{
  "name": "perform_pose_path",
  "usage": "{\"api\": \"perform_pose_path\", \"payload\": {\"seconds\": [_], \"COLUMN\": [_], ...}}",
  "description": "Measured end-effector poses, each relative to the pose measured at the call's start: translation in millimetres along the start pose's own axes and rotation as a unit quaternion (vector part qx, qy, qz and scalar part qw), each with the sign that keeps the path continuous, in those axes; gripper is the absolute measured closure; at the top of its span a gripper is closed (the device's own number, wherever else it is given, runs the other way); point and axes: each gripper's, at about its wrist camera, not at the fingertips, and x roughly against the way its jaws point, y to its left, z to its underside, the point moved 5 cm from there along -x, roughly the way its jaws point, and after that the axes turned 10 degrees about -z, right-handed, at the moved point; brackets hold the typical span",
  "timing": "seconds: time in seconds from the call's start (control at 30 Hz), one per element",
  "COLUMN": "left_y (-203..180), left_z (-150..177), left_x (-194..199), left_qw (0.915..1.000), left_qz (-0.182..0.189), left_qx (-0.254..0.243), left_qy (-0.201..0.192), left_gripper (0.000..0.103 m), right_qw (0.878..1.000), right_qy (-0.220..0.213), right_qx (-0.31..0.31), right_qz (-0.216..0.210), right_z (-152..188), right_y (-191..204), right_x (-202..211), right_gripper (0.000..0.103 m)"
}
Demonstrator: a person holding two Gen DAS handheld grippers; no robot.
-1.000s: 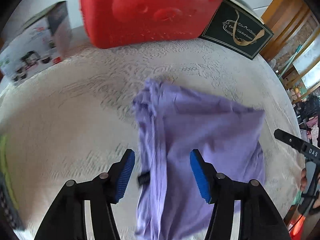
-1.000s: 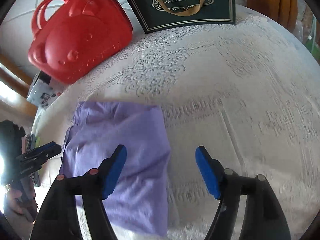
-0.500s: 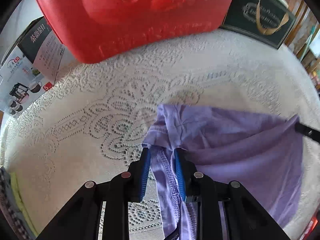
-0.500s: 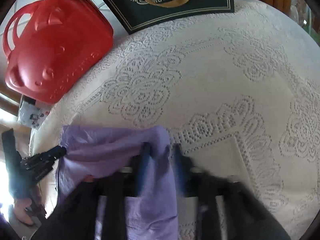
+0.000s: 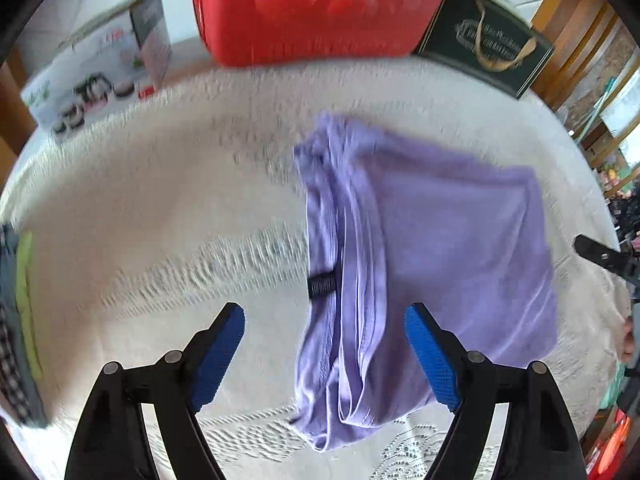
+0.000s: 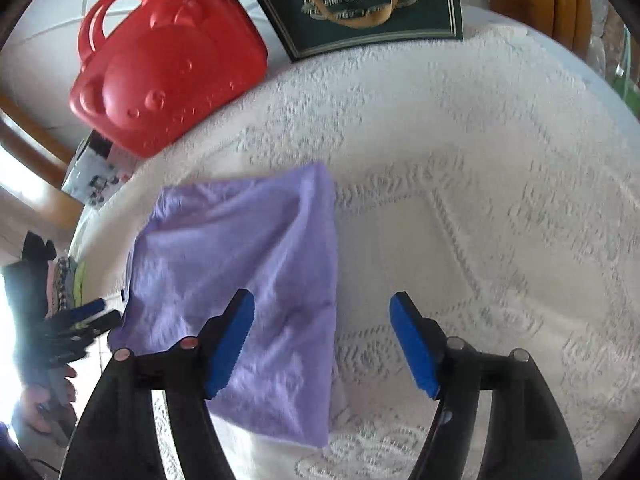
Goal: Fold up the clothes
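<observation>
Purple folded garment (image 5: 440,248) lies flat ahead of both spread hand-held grippers.

dark green bag (image 6: 360,4), "Cup And"

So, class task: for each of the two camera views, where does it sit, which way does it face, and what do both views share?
Left wrist: sits on the left gripper, facing forward over the cloth's bunched edge toward the red case; its open blue pads show, and the right gripper at the right edge.
Right wrist: sits on the right gripper, facing across the table; open pads, the left gripper and a hand at left.
Shared: cloth, red case, green bag, lace table.
</observation>
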Motion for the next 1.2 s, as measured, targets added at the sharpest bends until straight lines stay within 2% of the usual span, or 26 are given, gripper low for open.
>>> {"api": "perform_pose_path", "payload": {"seconds": [0.13,0.23,0.4,0.53,0.6,0.67,0.73,0.77,0.8,0.83,0.9,1.2], "left_y": [-8,-16,-25,-29,-32,-36,-43,-44,-47,-50,-54,-47], "left_z": [16,23,29,29,30,31,30,29,29,29,29,28], "left_x": [-10,-18,-19,-17,-14,-11,-9,-8,-6,-4,-2,-6], "left_qw": [0.9999,0.9996,0.9989,0.9982,0.9983,0.9986,0.9988,0.9989,0.9991,0.9993,0.9994,0.9998], "left_qz": [0.003,-0.009,-0.045,-0.054,-0.050,-0.047,-0.046,-0.044,-0.040,-0.034,-0.032,-0.019], "left_qx": [0.012,0.014,0.011,0.026,0.025,0.020,0.016,0.016,0.015,0.013,0.008,0.004], "left_qy": [0.011,0.023,0.009,0.010,0.012,0.010,0.008,0.008,0.009,0.011,0.008,0.007], "left_gripper": [0.020,0.020,0.015,0.016,0.023,0.036,0.042,0.048,0.052,0.061,0.062,0.062], "right_qw": [1.000,1.000,0.999,0.998,0.997,0.996,0.995,0.995,0.994,0.993,0.991,0.991], "right_qy": [0.009,0.016,0.023,0.022,0.017,0.013,0.017,0.023,0.029,0.034,0.037,0.038], "right_qx": [0.015,0.022,0.040,0.058,0.071,0.083,0.091,0.097,0.102,0.108,0.124,0.121], "right_qz": [0.008,0.009,0.013,0.015,0.019,0.023,0.024,0.024,0.025,0.027,0.044,0.032], "right_z": [5,1,-13,-25,-32,-35,-35,-34,-30,-27,-24,-27], "right_y": [2,2,2,5,9,11,14,16,20,23,26,20], "right_x": [-5,-11,-23,-37,-46,-56,-66,-72,-76,-80,-83,-84], "right_gripper": [0.033,0.033,0.033,0.032,0.032,0.032,0.032,0.035,0.059,0.067,0.069,0.069]}}
